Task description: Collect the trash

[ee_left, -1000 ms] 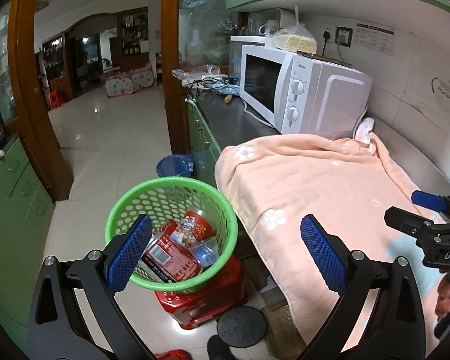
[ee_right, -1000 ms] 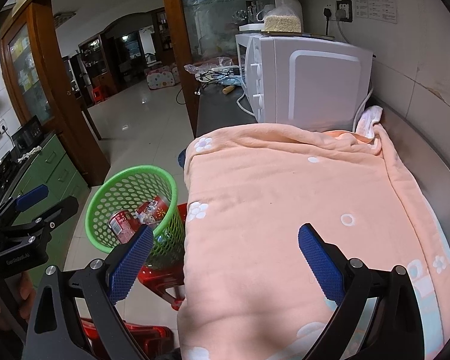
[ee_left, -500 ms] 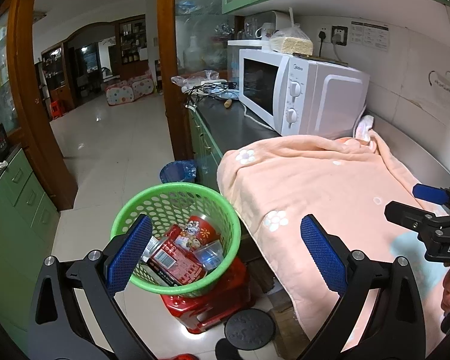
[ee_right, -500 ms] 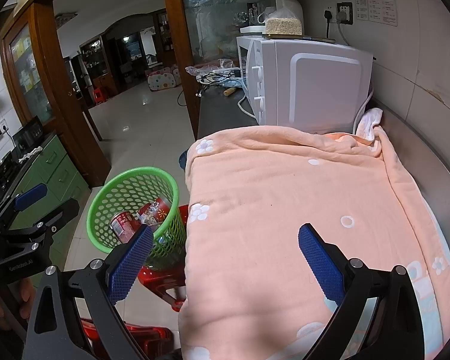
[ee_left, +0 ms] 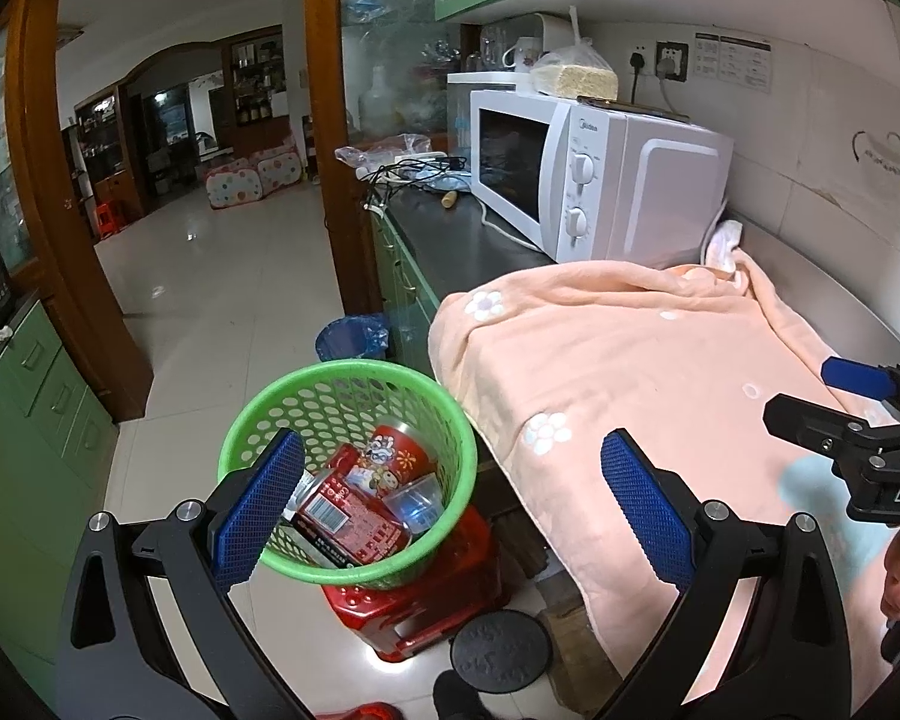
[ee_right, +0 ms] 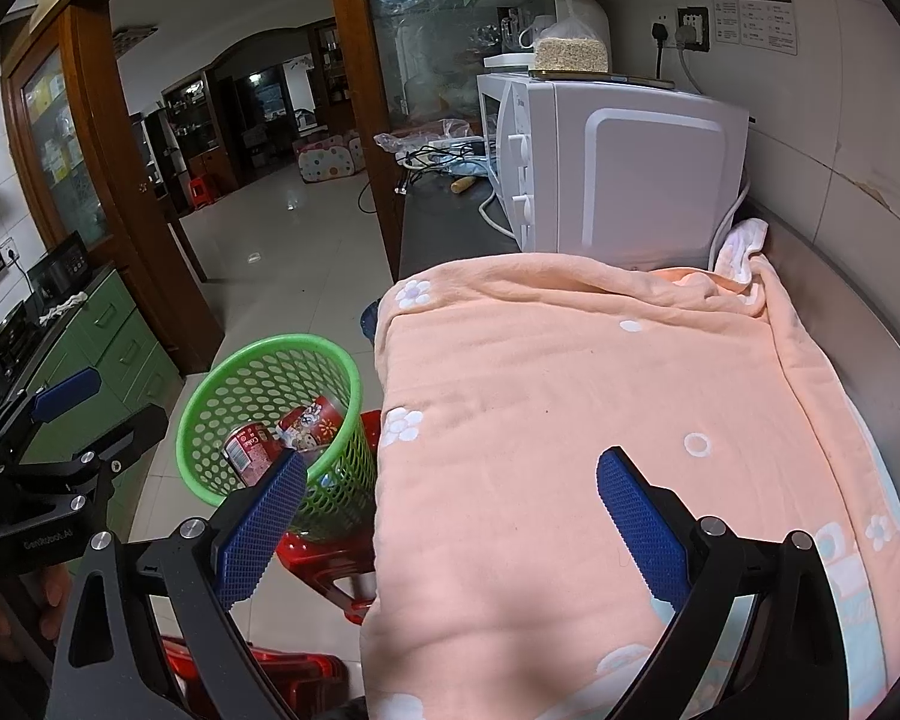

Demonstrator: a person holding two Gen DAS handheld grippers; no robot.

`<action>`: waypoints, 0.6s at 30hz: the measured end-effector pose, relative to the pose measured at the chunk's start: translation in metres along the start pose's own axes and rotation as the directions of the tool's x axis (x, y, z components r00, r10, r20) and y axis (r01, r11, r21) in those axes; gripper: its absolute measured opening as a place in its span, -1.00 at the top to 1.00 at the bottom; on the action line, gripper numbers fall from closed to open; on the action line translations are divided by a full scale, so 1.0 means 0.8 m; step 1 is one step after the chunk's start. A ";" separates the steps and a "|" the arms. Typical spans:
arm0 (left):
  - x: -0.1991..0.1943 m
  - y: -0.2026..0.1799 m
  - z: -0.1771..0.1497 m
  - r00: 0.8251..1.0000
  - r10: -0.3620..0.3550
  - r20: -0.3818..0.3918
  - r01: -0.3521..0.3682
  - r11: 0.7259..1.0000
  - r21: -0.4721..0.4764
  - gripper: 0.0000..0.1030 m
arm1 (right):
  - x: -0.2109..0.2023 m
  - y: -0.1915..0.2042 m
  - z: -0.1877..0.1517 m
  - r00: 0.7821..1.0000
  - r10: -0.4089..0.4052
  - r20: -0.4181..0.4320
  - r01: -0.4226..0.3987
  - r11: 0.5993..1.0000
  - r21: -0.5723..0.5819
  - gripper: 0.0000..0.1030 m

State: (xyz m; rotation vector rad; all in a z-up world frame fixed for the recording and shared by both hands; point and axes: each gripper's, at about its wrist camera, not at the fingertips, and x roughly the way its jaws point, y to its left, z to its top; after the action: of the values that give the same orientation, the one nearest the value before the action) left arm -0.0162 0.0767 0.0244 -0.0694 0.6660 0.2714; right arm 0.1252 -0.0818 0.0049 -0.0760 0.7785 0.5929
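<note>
Left gripper [ee_left: 450, 510]: jaws wide apart, nothing held, hovering above the green basket [ee_left: 354, 373]. Right gripper [ee_right: 447, 519]: jaws also spread, empty, over the peach blanket [ee_right: 600, 396].

Trash lies inside the basket: red cans [ee_left: 354, 525], a red printed cup [ee_left: 393, 462] and a clear plastic cup [ee_left: 417, 495]. No loose trash shows on the blanket, so collection looks close to finished.

Risks, judged. The basket sits on a red stool [ee_left: 426, 606], not on the floor; a knock on the rim from the left gripper could tip it and spill the cans. The blanket edge hangs down just right of the basket; a snagged finger could drag cloth over the rim.

Around, taking the basket as landmark: green cabinets [ee_left: 36, 396] far left; a blue-lined bin [ee_left: 351, 339] just behind; a dark round disc [ee_left: 498, 648] on the floor in front-right; a white microwave [ee_left: 594, 174] behind-right on the counter, past the blanket.
</note>
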 end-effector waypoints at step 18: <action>0.002 -0.002 -0.001 1.000 -0.006 -0.012 0.006 1.000 0.013 -0.90 | 0.000 0.002 -0.001 1.000 0.001 0.000 -0.001 1.000 -0.001 -0.83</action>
State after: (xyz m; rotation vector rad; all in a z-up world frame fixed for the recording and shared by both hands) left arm -0.0149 0.0751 0.0226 -0.0604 0.6791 0.2606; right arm 0.1239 -0.0807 0.0046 -0.0769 0.7782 0.5944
